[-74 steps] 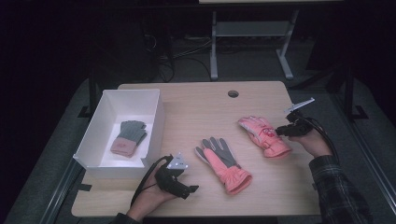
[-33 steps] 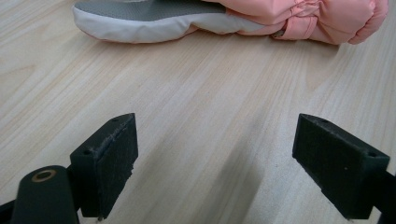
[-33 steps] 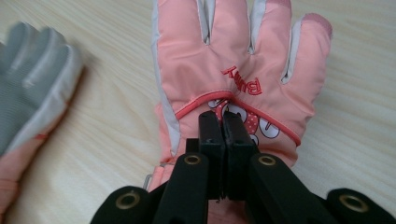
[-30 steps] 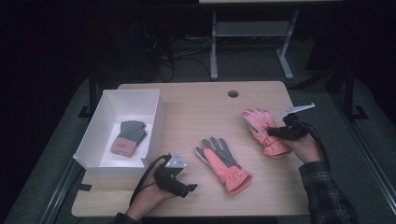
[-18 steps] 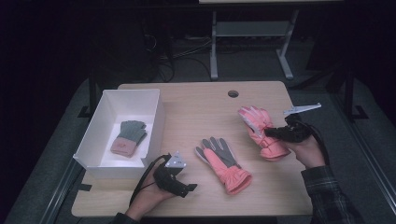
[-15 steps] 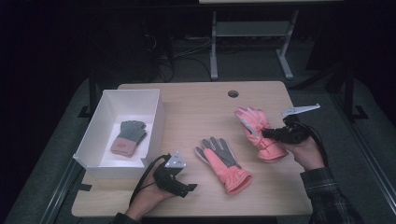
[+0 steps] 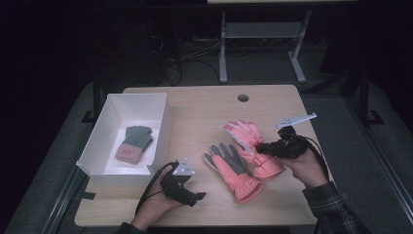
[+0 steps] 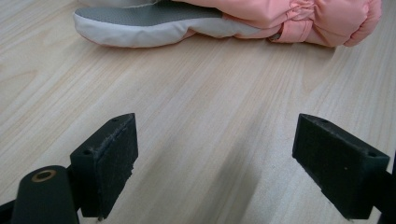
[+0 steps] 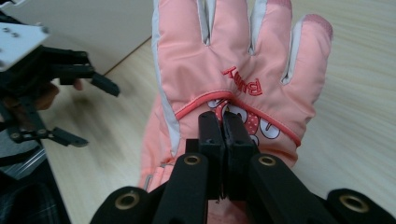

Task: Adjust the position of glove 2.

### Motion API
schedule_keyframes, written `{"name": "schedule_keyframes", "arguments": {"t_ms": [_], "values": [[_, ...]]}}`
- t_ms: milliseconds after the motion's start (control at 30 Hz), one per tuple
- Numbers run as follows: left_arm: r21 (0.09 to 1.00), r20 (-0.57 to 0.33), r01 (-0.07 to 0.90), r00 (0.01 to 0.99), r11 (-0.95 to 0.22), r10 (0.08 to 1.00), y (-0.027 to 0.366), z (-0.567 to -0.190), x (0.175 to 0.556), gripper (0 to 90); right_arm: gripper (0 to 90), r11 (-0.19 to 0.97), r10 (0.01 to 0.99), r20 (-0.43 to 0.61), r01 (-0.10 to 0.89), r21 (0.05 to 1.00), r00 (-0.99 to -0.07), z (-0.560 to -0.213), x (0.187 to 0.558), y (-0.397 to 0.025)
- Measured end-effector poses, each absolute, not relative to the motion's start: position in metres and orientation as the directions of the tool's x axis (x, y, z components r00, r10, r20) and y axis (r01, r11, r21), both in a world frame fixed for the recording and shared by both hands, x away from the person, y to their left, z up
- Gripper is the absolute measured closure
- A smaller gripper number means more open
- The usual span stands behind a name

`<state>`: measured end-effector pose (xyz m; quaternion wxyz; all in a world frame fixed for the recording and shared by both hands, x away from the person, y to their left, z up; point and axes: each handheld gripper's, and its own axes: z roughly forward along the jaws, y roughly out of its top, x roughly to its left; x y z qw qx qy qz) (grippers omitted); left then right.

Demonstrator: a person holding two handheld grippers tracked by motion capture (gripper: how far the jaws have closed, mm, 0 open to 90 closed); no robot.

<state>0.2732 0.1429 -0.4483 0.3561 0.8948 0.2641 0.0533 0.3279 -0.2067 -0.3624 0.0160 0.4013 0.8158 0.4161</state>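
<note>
The pink glove [image 9: 233,79] is pinched in the closed right gripper [image 9: 223,140], likely for carrying to the white box [image 7: 97,141]; the left gripper [image 8: 229,177] is held wide open, empty.

My right gripper [image 9: 223,140] is black, and the glove [image 9: 233,74] in front of it is salmon pink with white strips, red piping and red lettering. Left of it, the second glove [image 7: 233,168] shows a grey palm. The boxed glove [image 7: 132,143] looks grey-green, I think, with a pink cuff.
</note>
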Motion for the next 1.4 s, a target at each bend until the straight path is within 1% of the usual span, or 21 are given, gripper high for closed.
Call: {"name": "schedule_keyframes", "arguments": {"t_ms": [200, 300, 500, 767, 933, 1067, 1167, 1300, 1333, 1367, 1400], "values": [[0.666, -0.098, 0.437, 0.854, -0.604, 0.511, 0.142, -0.449, 0.273, 13.9, 88.2, 0.360, 0.637, 0.310, 0.628, 0.690, -0.706, -0.363, 0.322, -0.187], [0.664, -0.090, 0.431, 0.858, -0.611, 0.506, 0.142, -0.449, 0.272, 13.9, 88.3, 0.372, 0.634, 0.319, 0.639, 0.673, -0.705, -0.364, 0.319, -0.177], [0.671, -0.095, 0.434, 0.854, -0.601, 0.511, 0.141, -0.449, 0.272, 13.9, 88.2, 0.388, 0.638, 0.322, 0.653, 0.650, -0.699, -0.370, 0.316, -0.164], [0.662, -0.084, 0.425, 0.861, -0.617, 0.502, 0.141, -0.450, 0.272, 13.9, 88.0, 0.423, 0.653, 0.290, 0.654, 0.627, -0.700, -0.384, 0.318, -0.151], [0.666, -0.090, 0.429, 0.859, -0.611, 0.504, 0.140, -0.450, 0.271, 13.9, 87.7, 0.434, 0.658, 0.287, 0.662, 0.611, -0.696, -0.391, 0.319, -0.144], [0.664, -0.093, 0.427, 0.862, -0.614, 0.498, 0.138, -0.451, 0.271, 13.9, 86.0, 0.456, 0.653, 0.272, 0.654, 0.604, -0.707, -0.399, 0.319, -0.139], [0.671, -0.097, 0.425, 0.863, -0.608, 0.496, 0.137, -0.451, 0.271, 14.0, 80.8, 0.461, 0.649, 0.272, 0.652, 0.603, -0.710, -0.400, 0.320, -0.138], [0.682, -0.125, 0.445, 0.853, -0.581, 0.506, 0.138, -0.453, 0.271, 14.6, 66.3, 0.451, 0.639, 0.283, 0.646, 0.616, -0.716, -0.397, 0.320, -0.141], [0.679, -0.134, 0.451, 0.852, -0.579, 0.506, 0.138, -0.453, 0.271, 15.9, 62.7, 0.448, 0.637, 0.283, 0.643, 0.621, -0.717, -0.395, 0.319, -0.142], [0.676, -0.132, 0.448, 0.855, -0.585, 0.502, 0.138, -0.453, 0.271, 19.1, 59.7, 0.444, 0.631, 0.285, 0.637, 0.630, -0.722, -0.394, 0.318, -0.143], [0.676, -0.128, 0.449, 0.853, -0.584, 0.506, 0.138, -0.453, 0.271, 20.4, 58.7, 0.444, 0.623, 0.281, 0.626, 0.641, -0.730, -0.393, 0.318, -0.144]]}}
